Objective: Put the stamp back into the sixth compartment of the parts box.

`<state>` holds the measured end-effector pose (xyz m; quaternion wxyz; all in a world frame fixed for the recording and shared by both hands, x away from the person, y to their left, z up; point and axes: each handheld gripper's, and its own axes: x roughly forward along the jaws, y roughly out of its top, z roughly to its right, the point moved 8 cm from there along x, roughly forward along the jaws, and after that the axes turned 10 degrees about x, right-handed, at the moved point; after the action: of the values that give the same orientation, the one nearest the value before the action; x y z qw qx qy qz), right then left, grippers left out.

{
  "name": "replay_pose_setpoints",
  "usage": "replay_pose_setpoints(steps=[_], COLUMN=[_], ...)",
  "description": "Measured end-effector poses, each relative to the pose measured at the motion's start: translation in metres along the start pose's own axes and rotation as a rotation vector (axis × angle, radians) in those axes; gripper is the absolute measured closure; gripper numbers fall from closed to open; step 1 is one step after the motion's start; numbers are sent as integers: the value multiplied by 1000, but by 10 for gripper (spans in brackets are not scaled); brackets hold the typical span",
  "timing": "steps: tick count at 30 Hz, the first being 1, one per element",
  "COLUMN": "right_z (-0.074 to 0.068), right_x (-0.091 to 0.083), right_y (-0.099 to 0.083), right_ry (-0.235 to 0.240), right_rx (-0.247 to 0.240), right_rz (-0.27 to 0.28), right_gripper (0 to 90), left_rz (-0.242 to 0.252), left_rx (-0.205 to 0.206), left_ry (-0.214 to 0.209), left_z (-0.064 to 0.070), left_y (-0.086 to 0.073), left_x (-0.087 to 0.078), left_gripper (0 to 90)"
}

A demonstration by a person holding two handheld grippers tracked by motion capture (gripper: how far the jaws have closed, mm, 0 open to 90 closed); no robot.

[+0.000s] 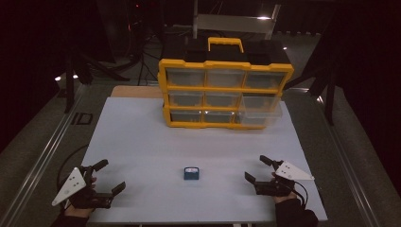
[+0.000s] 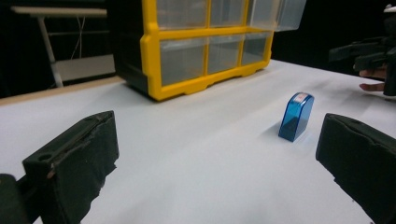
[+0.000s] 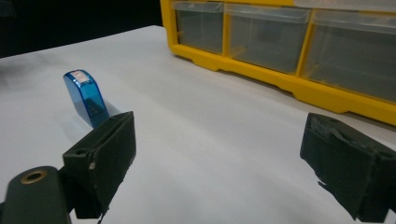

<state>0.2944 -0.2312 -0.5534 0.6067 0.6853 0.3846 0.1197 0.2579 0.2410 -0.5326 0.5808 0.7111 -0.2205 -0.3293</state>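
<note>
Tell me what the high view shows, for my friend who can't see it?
A small blue box sits on a white table, between an open left hand-held gripper and an open right hand-held gripper. Behind stands a yellow drawer cabinet, one right-hand drawer pulled out.

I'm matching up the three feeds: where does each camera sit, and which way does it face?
High view: above the person's side, facing forward and down on the white table; shows both hands, left gripper, right gripper.
Left gripper view: between its jaws, toward the blue case.
Right gripper view: toward the yellow organizer.
All share the case and organizer.
</note>
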Motion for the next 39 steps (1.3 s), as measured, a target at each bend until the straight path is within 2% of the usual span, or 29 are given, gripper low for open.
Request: replay_pose_setpoints(steps=[7, 13, 27, 31, 39], right_z=[0, -1, -1, -1, -1], right_x=[-1, 1, 0, -1, 0], right_y=[1, 0, 1, 2, 3], right_ry=[-10, -14, -29, -28, -40], right_rx=[-1, -26, -37, -40, -41], right_rz=[7, 1, 5, 11, 17], right_gripper=[107, 107, 107, 107, 107], left_rz=[-9, 7, -32, -26, 1], left_rx=[10, 25, 23, 25, 0], left_ry=[-12, -10, -23, -30, -83], left_z=[3, 3, 4, 5, 5], left_y=[-2, -2, -8, -4, 16], left_x=[2, 4, 7, 6, 11], left_gripper=[3, 3, 3, 3, 3])
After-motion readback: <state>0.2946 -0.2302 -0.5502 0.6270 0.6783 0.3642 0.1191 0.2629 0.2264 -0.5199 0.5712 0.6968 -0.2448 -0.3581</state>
